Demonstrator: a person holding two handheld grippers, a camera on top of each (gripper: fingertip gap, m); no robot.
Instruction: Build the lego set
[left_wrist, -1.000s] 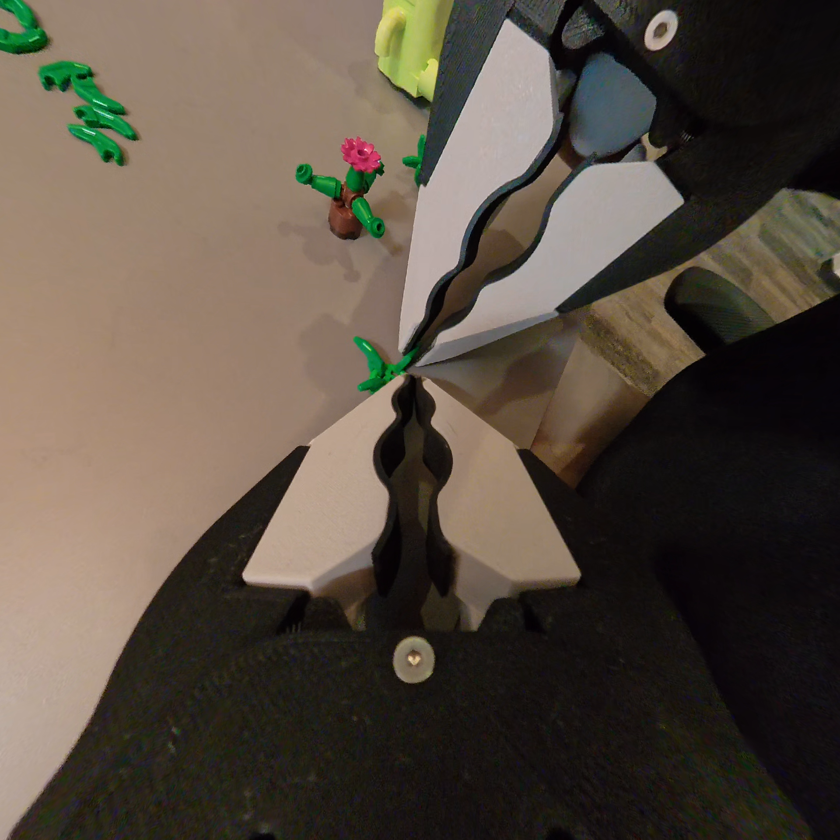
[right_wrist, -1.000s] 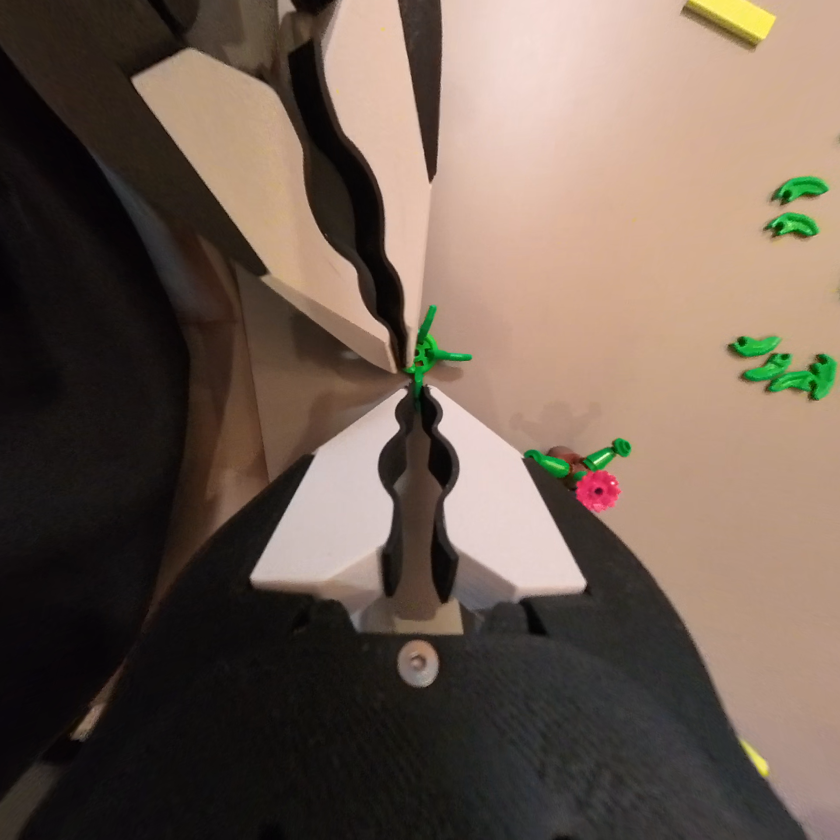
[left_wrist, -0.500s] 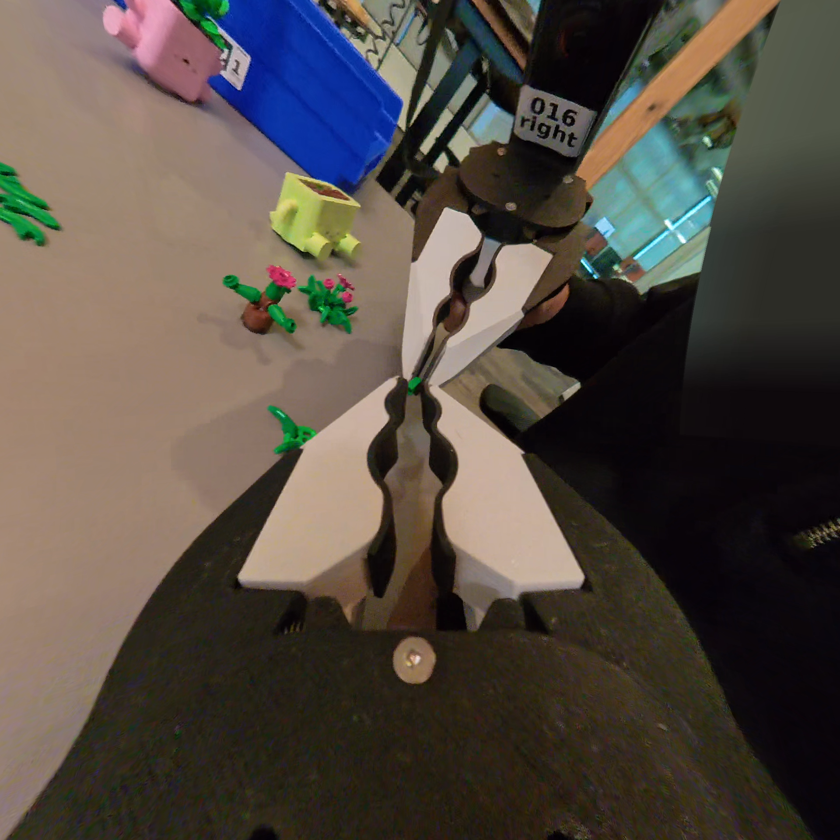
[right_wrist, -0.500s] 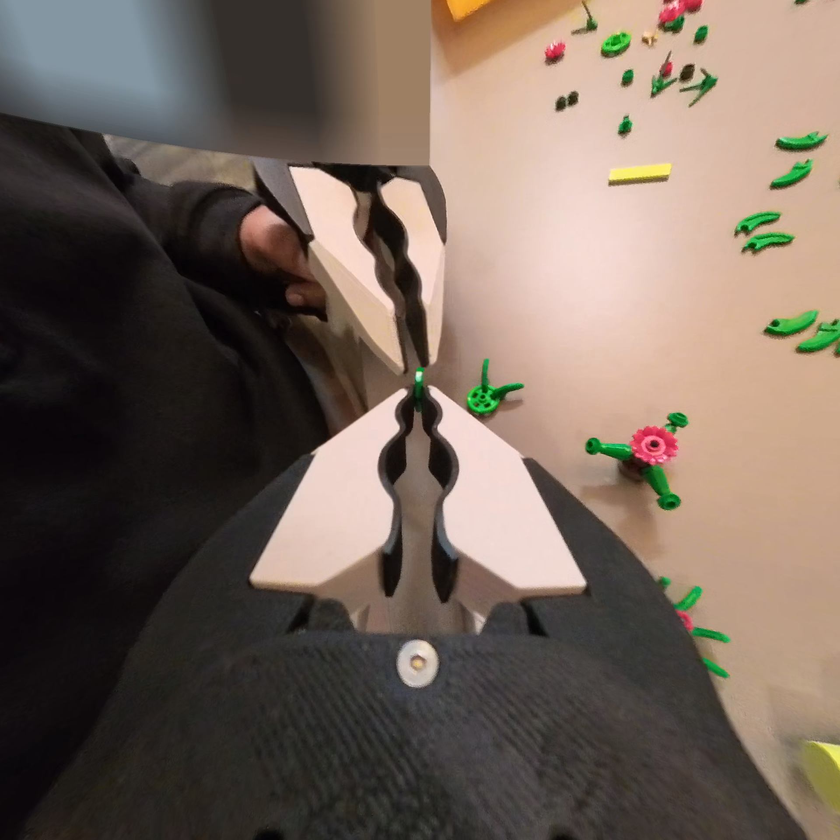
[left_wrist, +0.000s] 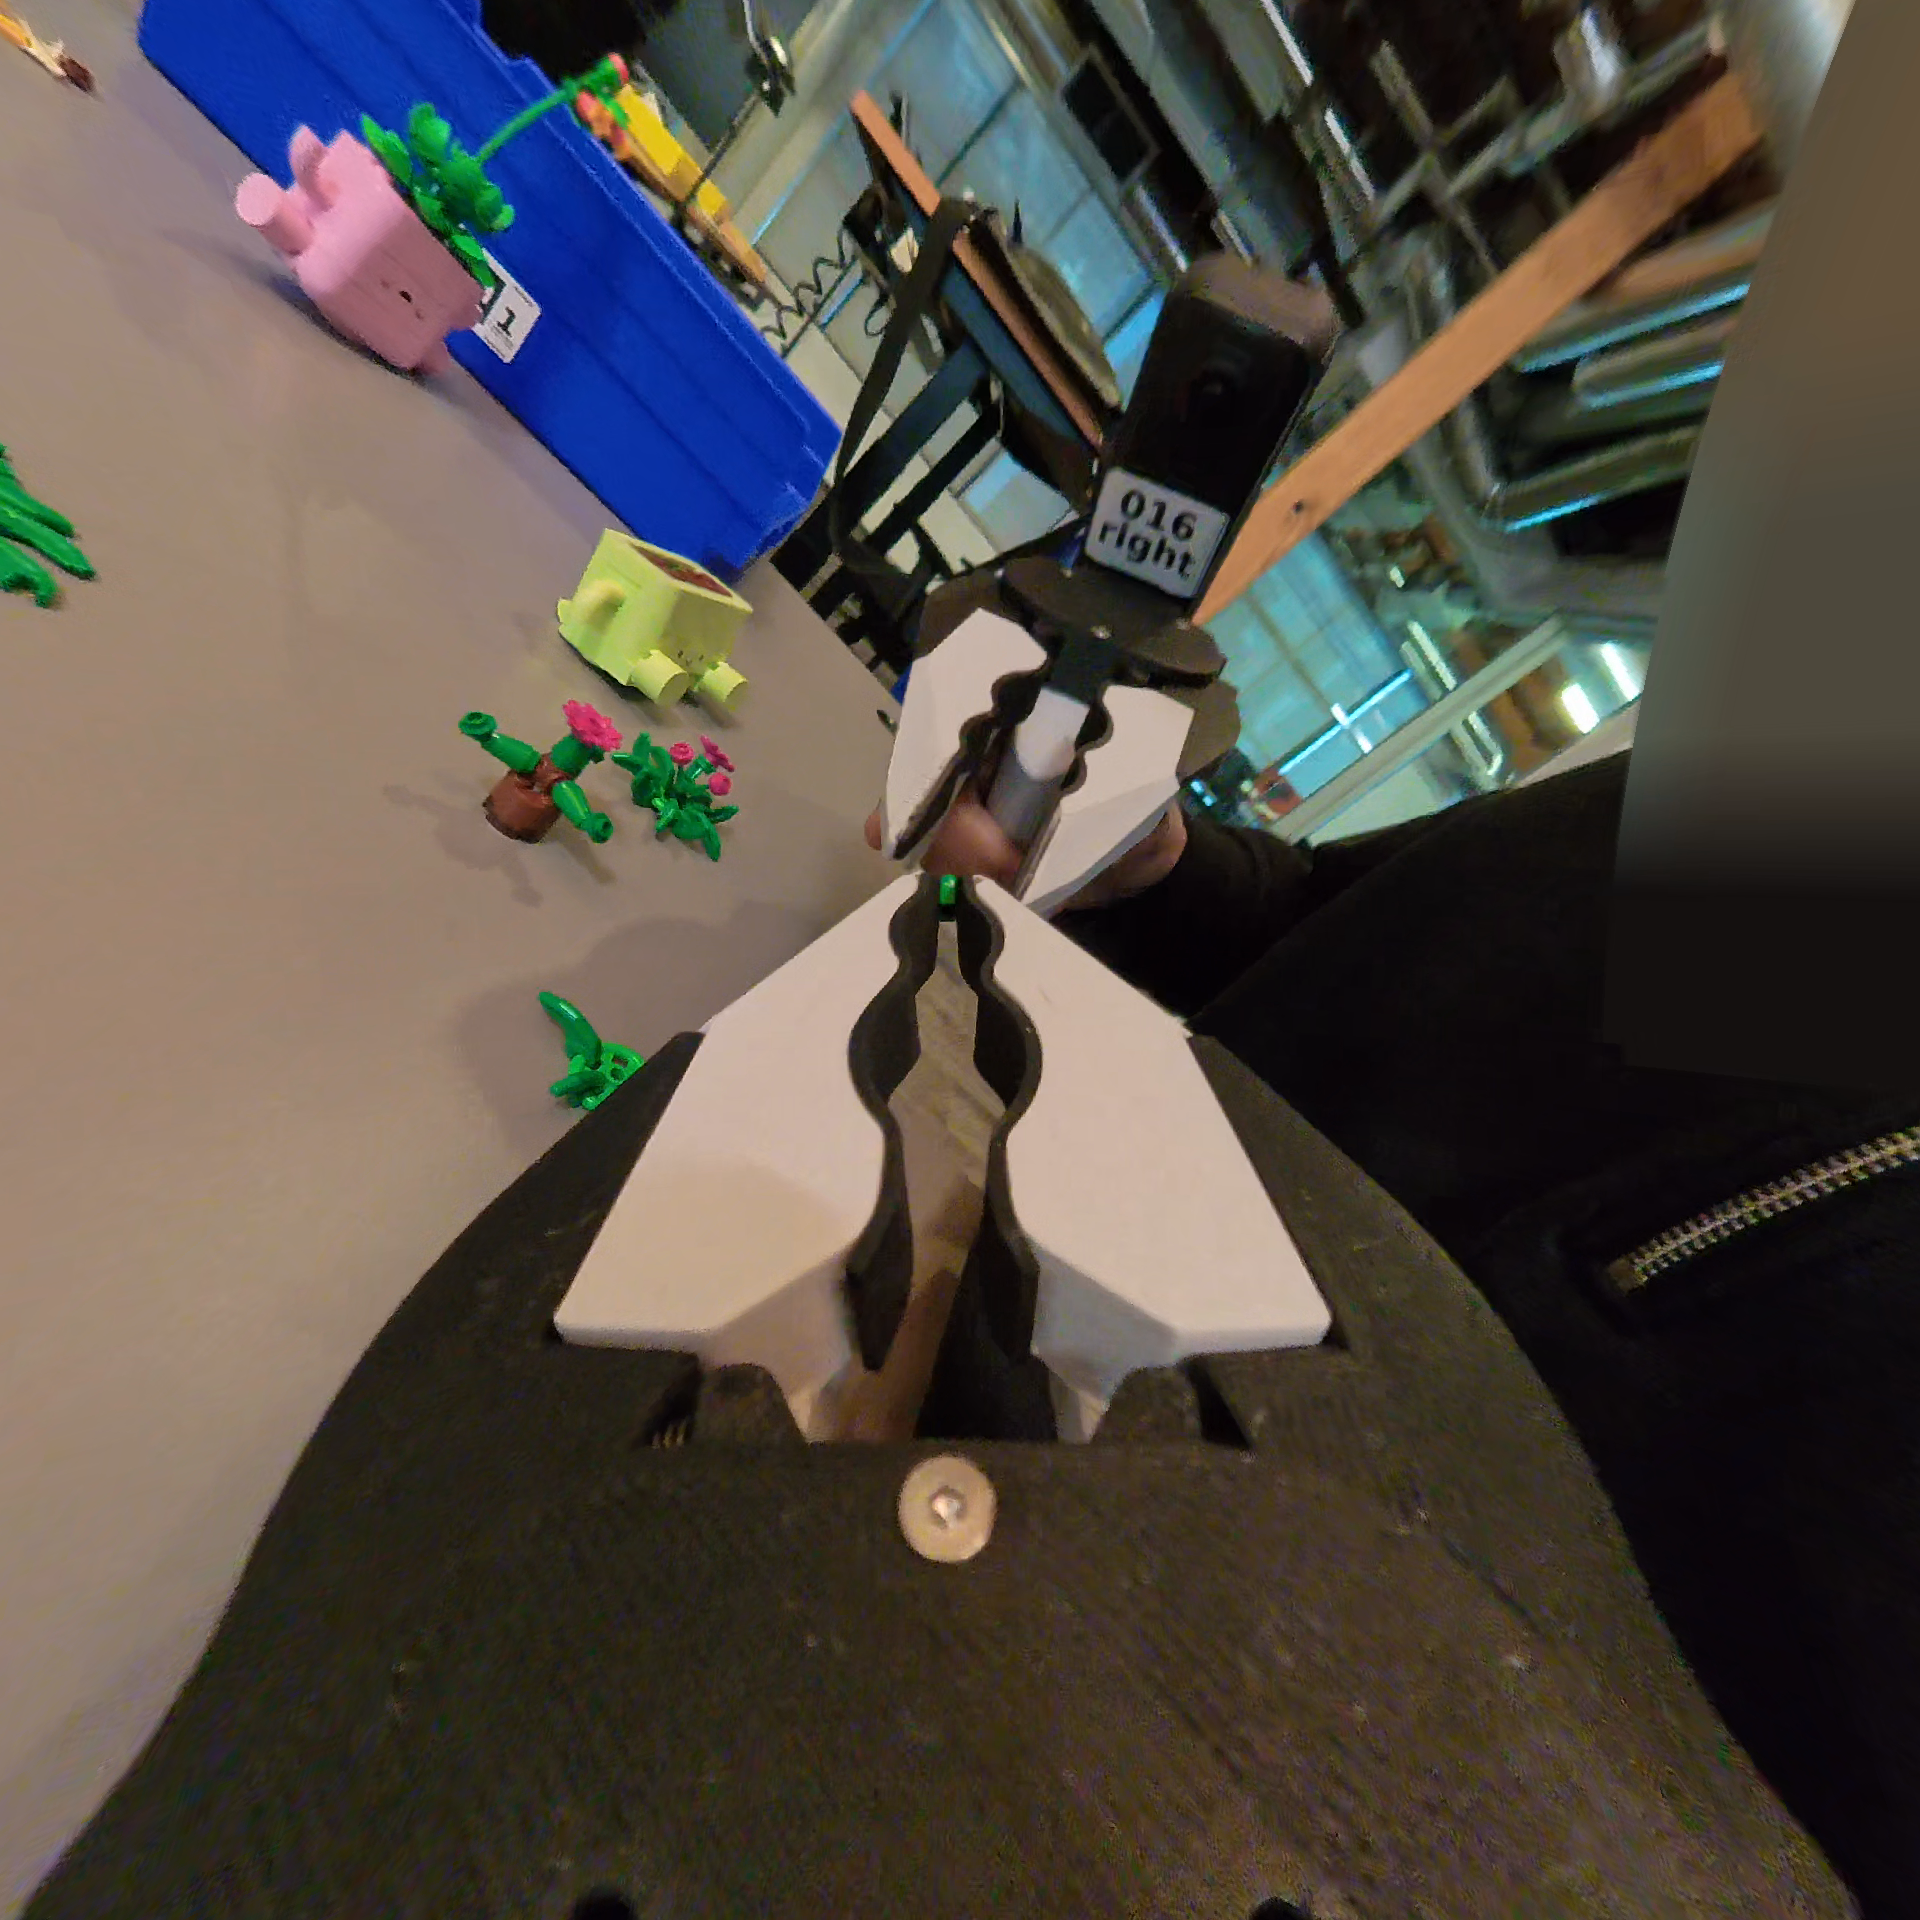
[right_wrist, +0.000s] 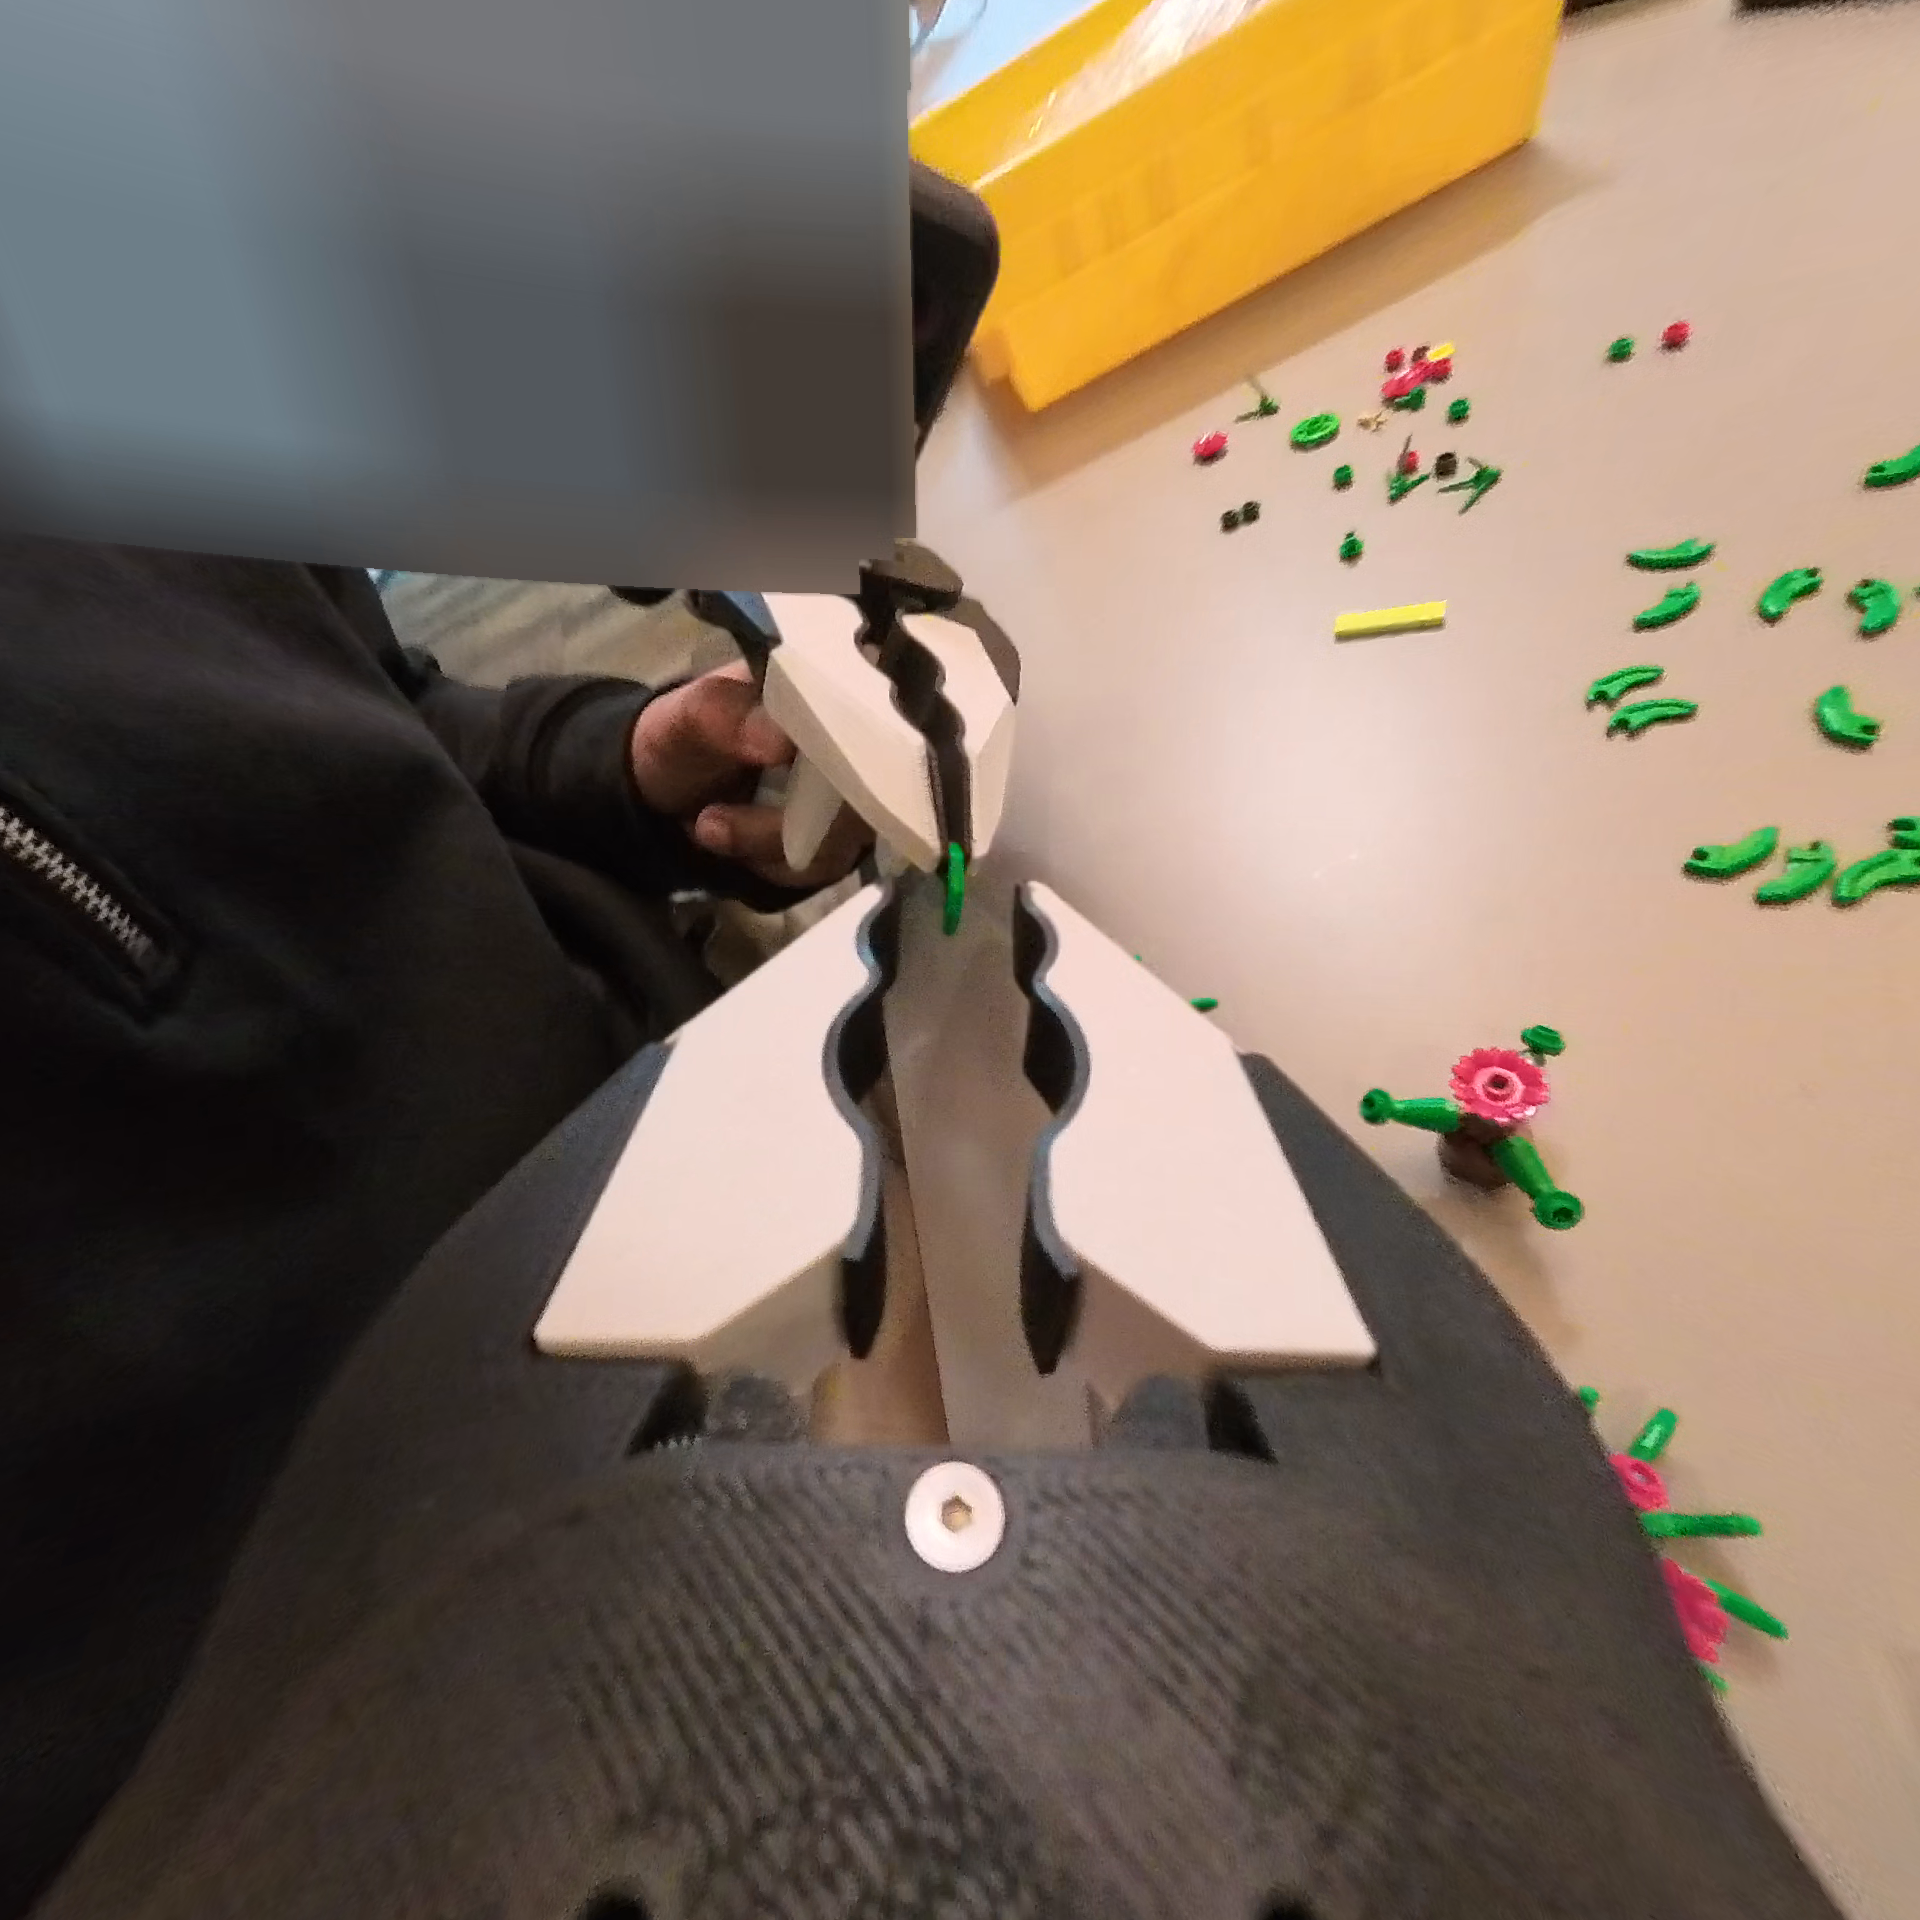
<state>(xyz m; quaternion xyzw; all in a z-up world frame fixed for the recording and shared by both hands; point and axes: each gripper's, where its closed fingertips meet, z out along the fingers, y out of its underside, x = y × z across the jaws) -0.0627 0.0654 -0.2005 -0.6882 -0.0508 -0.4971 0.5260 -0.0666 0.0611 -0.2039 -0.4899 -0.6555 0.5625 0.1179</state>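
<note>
My left gripper (left_wrist: 943, 896) is shut on a small round green piece (left_wrist: 945, 888), pinched at the very tips. The right wrist view shows the same piece (right_wrist: 951, 883) hanging edge-on from the left gripper (right_wrist: 951, 836). My right gripper (right_wrist: 954, 902) is open, with a fingertip on each side of that piece and not touching it. It faces the left gripper tip to tip (left_wrist: 971, 847). Both are held above the near edge of the grey table (left_wrist: 208, 935). A brown-based stem with a pink flower (left_wrist: 540, 774) (right_wrist: 1486, 1122) stands on the table.
A green leaf-and-stem piece (left_wrist: 587, 1055) lies near the left gripper. A small flower cluster (left_wrist: 681, 784), a lime pot (left_wrist: 655, 623), a pink pot with a plant (left_wrist: 374, 249) and a blue bin (left_wrist: 582, 312) stand farther off. A yellow bin (right_wrist: 1247, 177), loose green leaves (right_wrist: 1766, 862) and small parts (right_wrist: 1392, 436) lie beyond the right gripper. My two grippers' fingertips are within a few centimetres of each other. The lime pot (left_wrist: 655, 623) is about equally far from each gripper, around 20 centimetres.
Both grippers have lifted away from the table, leaving the green stem piece lying on it. The right gripper has opened. The small green piece now stays in the left gripper.
</note>
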